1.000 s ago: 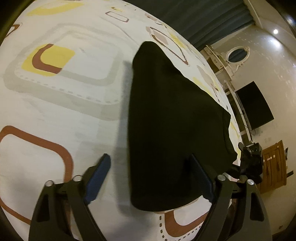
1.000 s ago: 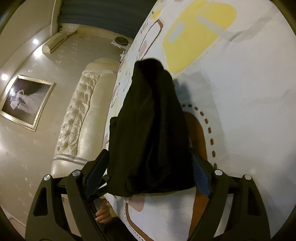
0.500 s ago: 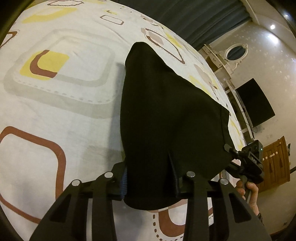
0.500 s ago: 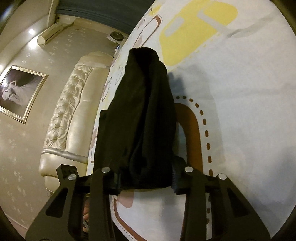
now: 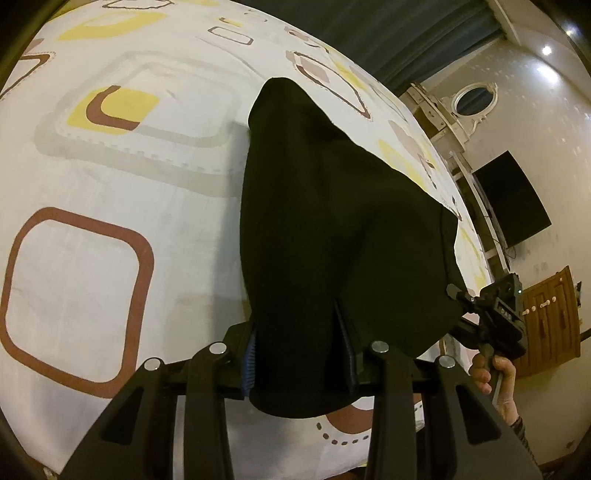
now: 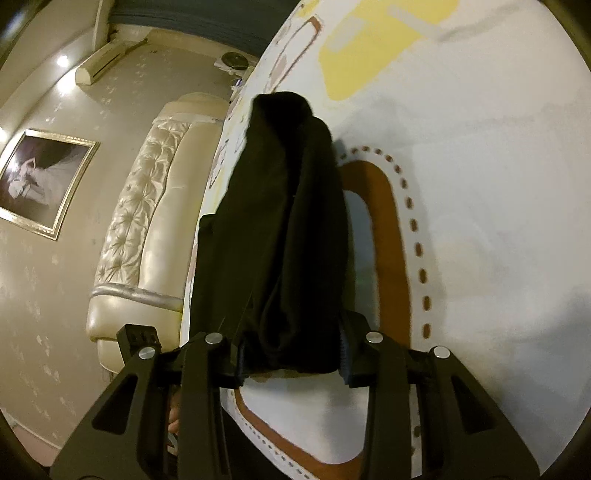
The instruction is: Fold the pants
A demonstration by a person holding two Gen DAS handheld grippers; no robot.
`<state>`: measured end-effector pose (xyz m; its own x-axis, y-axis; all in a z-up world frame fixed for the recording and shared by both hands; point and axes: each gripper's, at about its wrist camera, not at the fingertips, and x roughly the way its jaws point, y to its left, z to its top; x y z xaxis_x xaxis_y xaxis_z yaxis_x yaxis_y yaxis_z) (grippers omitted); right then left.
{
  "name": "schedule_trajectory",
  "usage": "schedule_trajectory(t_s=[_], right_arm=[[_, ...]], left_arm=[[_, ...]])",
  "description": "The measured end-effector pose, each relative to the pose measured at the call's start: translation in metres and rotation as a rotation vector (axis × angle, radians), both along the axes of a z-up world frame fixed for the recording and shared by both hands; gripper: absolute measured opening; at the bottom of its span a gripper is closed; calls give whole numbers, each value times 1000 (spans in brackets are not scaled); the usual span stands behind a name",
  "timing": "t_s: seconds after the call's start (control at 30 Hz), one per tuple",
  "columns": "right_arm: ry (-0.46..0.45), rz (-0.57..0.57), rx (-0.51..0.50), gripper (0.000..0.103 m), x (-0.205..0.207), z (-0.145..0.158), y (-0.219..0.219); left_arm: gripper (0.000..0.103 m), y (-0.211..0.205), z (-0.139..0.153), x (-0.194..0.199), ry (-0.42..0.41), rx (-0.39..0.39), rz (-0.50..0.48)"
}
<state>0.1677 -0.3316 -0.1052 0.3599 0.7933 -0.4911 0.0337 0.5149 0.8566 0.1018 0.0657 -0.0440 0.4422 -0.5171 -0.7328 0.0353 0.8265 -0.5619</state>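
The black pants [image 5: 332,236] lie on the patterned bed sheet [image 5: 110,184], stretching away from me. My left gripper [image 5: 299,354] is shut on the near left edge of the pants, with cloth bunched between its blue pads. My right gripper [image 6: 291,354] is shut on the near right edge of the pants [image 6: 284,229]; it also shows at the right of the left wrist view [image 5: 495,314], with the hand holding it. The near hem is lifted off the sheet.
The bed's edge runs just below both grippers. A cream tufted headboard [image 6: 147,221] and a framed picture [image 6: 40,181] lie to the left. A dark TV screen [image 5: 509,199], a wooden door [image 5: 546,314] and dark curtains [image 5: 388,33] stand beyond the bed.
Both grippers have closed from open onto the near edge of the pants. The cloth is now bunched and raised slightly between the fingers.
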Motion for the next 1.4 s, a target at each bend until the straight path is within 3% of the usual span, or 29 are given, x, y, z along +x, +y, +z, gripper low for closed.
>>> schedule_trajectory(t_s=[0.23,0.3,0.37,0.47,0.57,0.73,0.9,1.07,1.4], right_arm=[[1,-6,15,36,-2,-6,-4],[-1,-1,3,40,-2,-4,-4],[-8,-1,-24,50,-4,3,-2],[-16,-2,-42,66,-10,10,-2],[-18,5,-78,75,-19,16,-3],[-21,-2,-182,79,-44,28,-2],[-29,-47,-395,79,-68,46,7],[-109,-31,-660,80,-88,69,27],[-202,-51,-771,82,-109,79,40]], left_arm=[[41,0,-6,-1,-24,3,-12],[50,-4,-1,-4,-47,52,-11],[71,-7,4,-9,-81,134,15],[79,-11,8,-16,-114,214,40],[80,-13,11,-25,-117,244,66],[80,-18,21,-40,-126,300,81],[80,-32,32,-61,-144,393,79],[80,-45,38,-83,-163,455,97],[82,-54,52,-100,-219,462,133]])
